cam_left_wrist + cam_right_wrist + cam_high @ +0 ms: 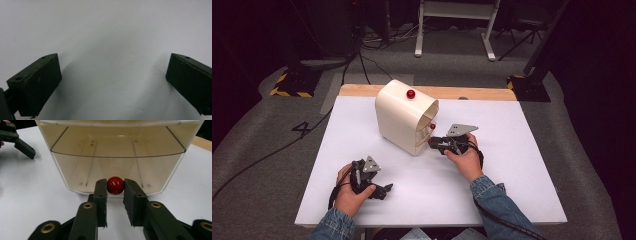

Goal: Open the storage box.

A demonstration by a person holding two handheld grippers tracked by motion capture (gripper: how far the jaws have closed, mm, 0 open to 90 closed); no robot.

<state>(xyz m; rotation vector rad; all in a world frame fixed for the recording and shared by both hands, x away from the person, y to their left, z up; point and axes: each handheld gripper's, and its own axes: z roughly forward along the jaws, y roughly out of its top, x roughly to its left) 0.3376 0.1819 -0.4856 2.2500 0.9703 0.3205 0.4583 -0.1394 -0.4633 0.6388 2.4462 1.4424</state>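
A cream box (pixel 399 120) stands on the white table (pixel 512 175), its open front toward the right hand. One red knob (pixel 411 94) sits on its top. A second red knob (pixel 432 126) is at the lower front edge. My right gripper (pixel 432 142) reaches to that front edge. In the right gripper view its jaws press both sides of the red knob (pixel 115 186), so the right gripper (pixel 115 182) is shut on it, in front of the box (pixel 117 152). My left gripper (pixel 379 190) rests low near the table's front, and the left gripper (pixel 113 82) is open over bare table.
A wooden strip (pixel 482 93) runs along the table's far edge. Beyond it on the grey floor lie cables (pixel 362 60), yellow-and-black stand bases (pixel 292 85) and white desk legs (pixel 454 30). The left gripper (pixel 23 146) lies left of the box.
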